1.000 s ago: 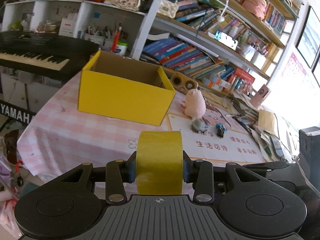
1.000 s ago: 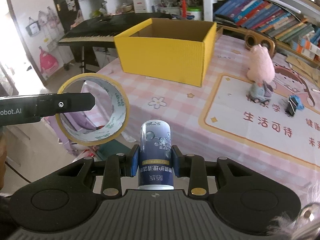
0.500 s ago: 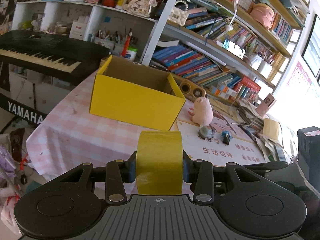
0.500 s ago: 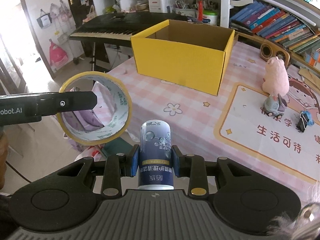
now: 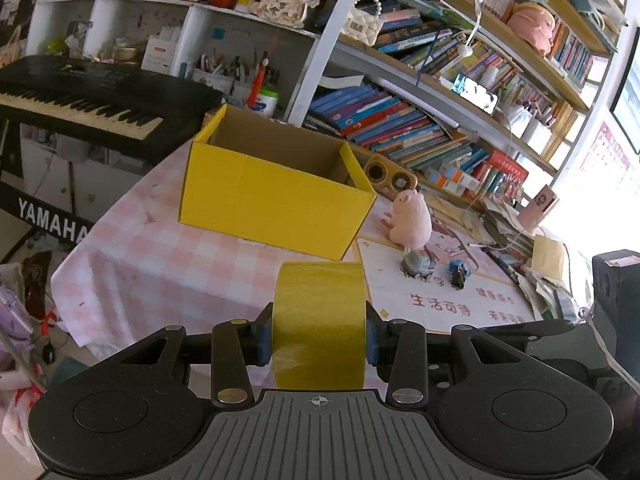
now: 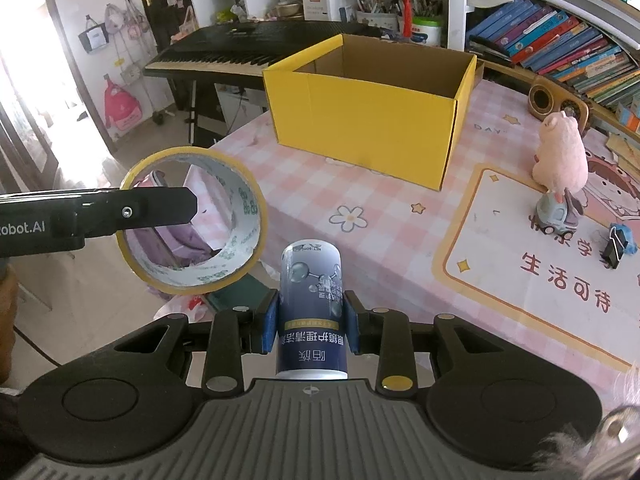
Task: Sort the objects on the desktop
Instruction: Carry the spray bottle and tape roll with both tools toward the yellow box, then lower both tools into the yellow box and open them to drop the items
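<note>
My left gripper (image 5: 319,338) is shut on a yellow tape roll (image 5: 320,320), held in the air off the table's near edge; the roll also shows in the right wrist view (image 6: 192,220). My right gripper (image 6: 311,330) is shut on a blue and white bottle (image 6: 312,312), also above the near edge. An open yellow cardboard box (image 5: 276,204) stands on the pink checked tablecloth (image 5: 160,264) ahead of both grippers; it shows in the right wrist view too (image 6: 372,120). A pink plush pig (image 6: 560,156), a small toy car (image 6: 554,216) and a binder clip (image 6: 618,242) lie to the right.
A black keyboard (image 5: 80,100) stands left of the table. Bookshelves (image 5: 420,120) run behind it. A wooden speaker (image 6: 556,102) sits behind the pig. Paper stacks (image 5: 520,236) lie at the far right. Bags lie on the floor at left (image 5: 24,312).
Both grippers have pulled back and risen; the box and table look farther away and lower. Each still holds its object.
</note>
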`<state>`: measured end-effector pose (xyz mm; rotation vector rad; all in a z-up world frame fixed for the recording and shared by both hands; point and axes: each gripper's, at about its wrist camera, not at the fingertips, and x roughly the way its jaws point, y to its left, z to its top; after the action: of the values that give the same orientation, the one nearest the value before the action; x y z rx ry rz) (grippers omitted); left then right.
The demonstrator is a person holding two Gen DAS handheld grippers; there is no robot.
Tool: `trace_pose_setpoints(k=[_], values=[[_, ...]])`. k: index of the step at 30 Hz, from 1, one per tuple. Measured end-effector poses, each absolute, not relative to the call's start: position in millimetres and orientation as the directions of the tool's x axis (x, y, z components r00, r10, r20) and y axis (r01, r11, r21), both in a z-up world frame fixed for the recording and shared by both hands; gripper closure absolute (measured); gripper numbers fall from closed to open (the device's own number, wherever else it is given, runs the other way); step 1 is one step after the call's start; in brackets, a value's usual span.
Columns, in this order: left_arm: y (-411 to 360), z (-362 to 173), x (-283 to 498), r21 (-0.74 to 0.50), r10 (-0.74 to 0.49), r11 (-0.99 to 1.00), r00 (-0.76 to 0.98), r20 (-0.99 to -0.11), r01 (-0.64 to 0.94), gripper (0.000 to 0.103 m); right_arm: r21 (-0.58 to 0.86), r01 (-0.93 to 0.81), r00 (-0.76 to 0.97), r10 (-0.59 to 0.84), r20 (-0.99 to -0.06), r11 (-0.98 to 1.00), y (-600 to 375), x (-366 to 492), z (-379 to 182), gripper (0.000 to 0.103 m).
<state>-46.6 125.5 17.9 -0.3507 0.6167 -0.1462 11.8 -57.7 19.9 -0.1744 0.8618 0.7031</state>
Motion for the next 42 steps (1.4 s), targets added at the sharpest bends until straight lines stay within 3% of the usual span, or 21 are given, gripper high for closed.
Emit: trace_pose_setpoints(k=[26,42], values=[[126.4,28.0,34.0,-0.331,-0.178,0.944,0.817,-0.548,-0.016,0.063,0.193,-0.637,0.412,0.542,-0.733,0.746,-53.1,100.2,22.3,0.073],[132.6,76.8,121.7,-0.255,-0.103,0.967,0.906,-0.41,-0.005,0.063,0.205,-0.701,0.459,0.653,-0.603,0.683,-37.1,204.3,76.0,0.073]])
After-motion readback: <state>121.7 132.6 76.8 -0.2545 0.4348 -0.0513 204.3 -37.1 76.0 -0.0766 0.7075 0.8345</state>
